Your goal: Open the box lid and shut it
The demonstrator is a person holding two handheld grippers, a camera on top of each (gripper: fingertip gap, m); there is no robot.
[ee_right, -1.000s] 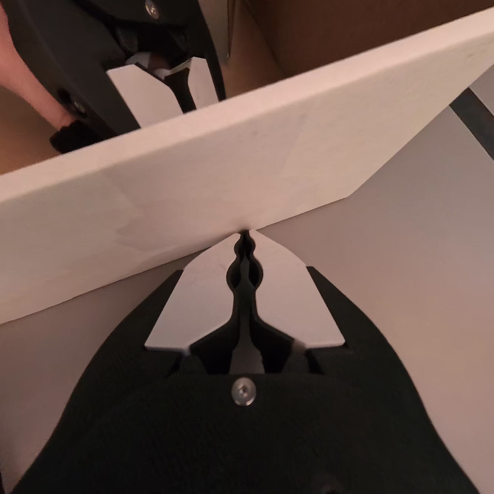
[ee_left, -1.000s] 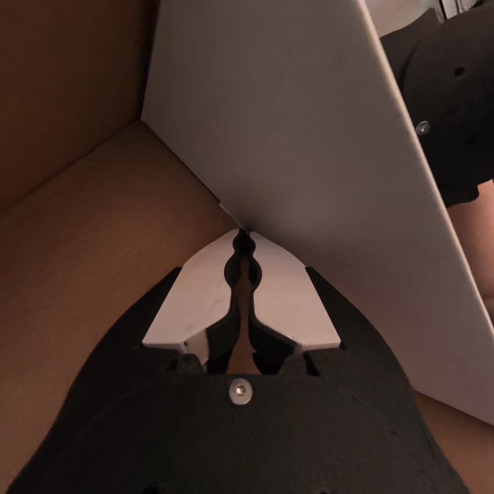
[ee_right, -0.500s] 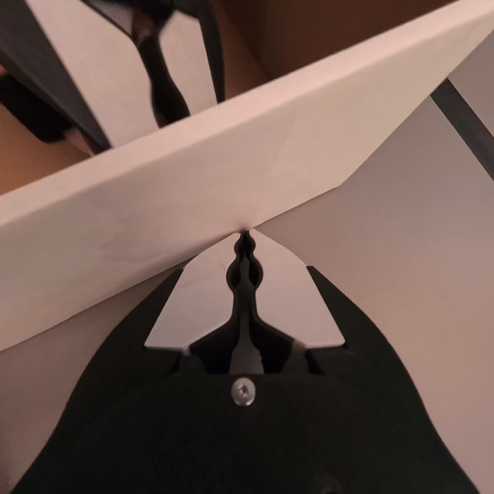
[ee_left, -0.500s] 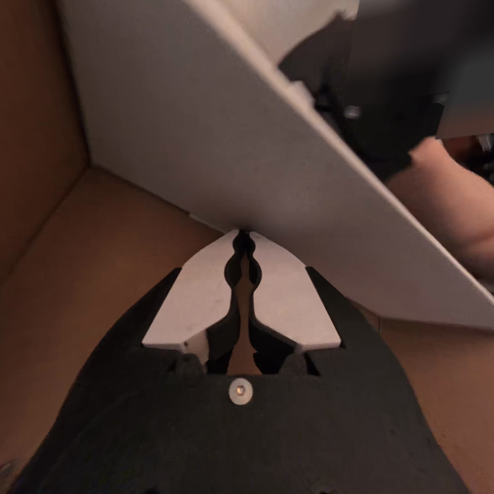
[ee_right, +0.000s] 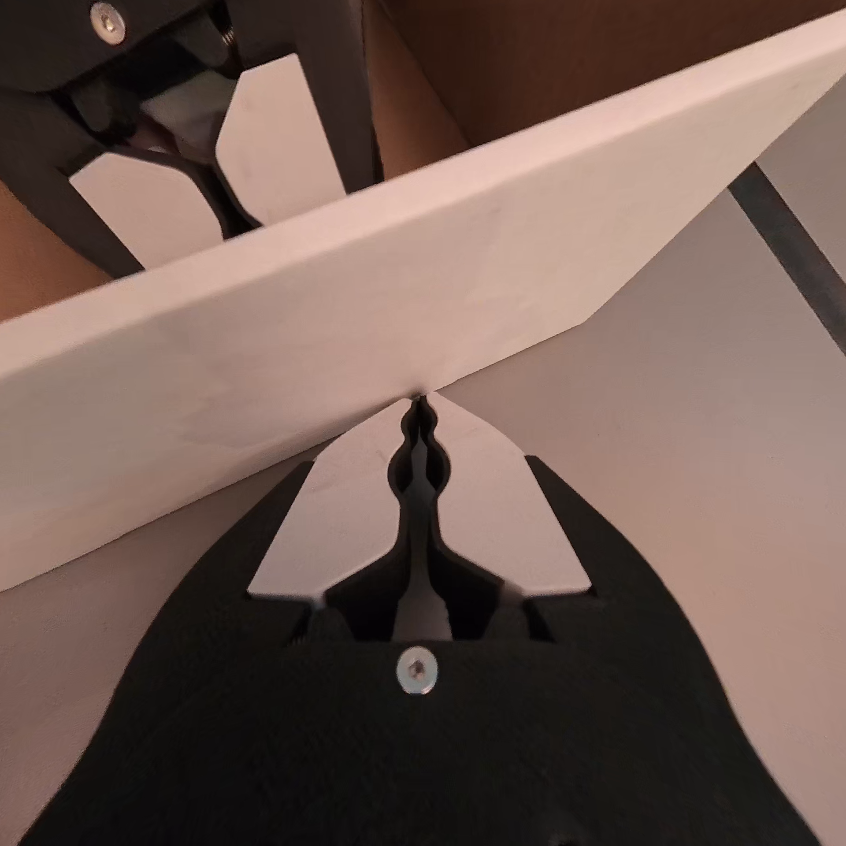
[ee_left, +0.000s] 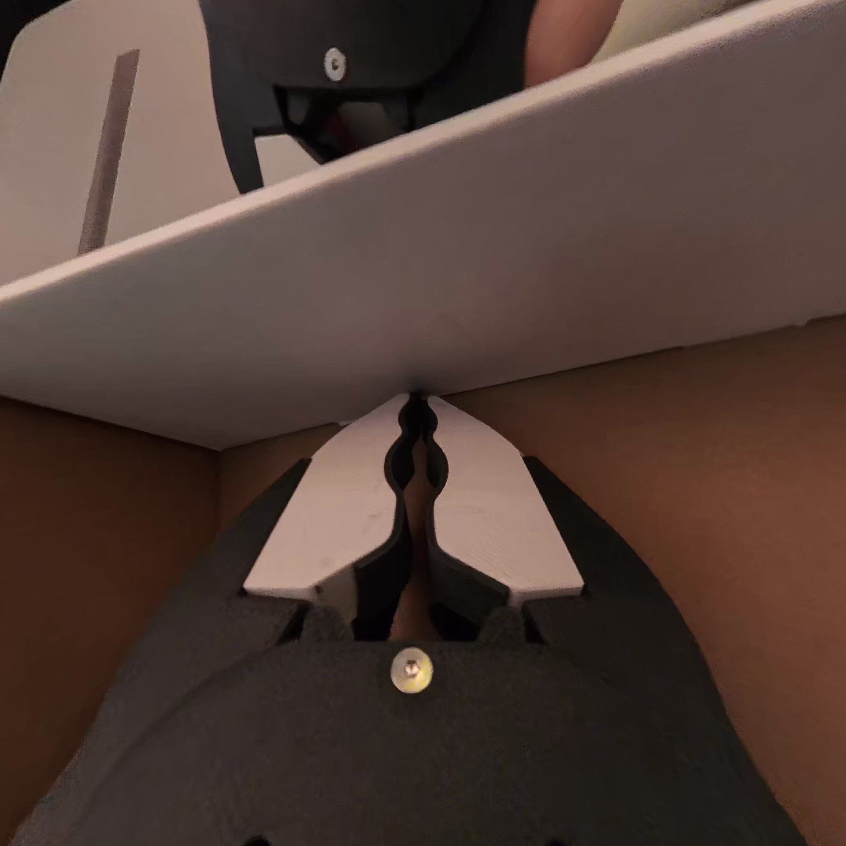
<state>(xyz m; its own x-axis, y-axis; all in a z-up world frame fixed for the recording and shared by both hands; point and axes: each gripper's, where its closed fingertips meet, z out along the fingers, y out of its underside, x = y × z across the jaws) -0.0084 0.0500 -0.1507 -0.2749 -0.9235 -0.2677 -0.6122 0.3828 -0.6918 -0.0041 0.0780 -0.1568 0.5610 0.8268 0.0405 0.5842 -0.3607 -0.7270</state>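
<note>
The box lid is a white flap (ee_left: 412,284), a slanted band across the left wrist view, above the brown cardboard inside of the box (ee_left: 686,503). My left gripper (ee_left: 415,398) is shut and empty, its tips touching the flap's inner face. In the right wrist view the same flap (ee_right: 366,311) slants across the middle. My right gripper (ee_right: 420,399) is shut and empty, its tips touching the flap's outer face. Each gripper shows beyond the flap in the other's view: the right one (ee_left: 334,91) and the left one (ee_right: 219,183).
A pale grey surface (ee_right: 641,458) with a dark stripe (ee_right: 787,256) lies outside the box. The same surface and stripe (ee_left: 110,151) show at the left view's upper left. The box's brown inner wall (ee_right: 503,68) rises behind the flap. A person's hand (ee_left: 563,41) holds the right gripper.
In the left view the flap has swung from steep and upright to a flatter band, and the right gripper has come into view beyond it. Both grippers stay shut against the flap.
</note>
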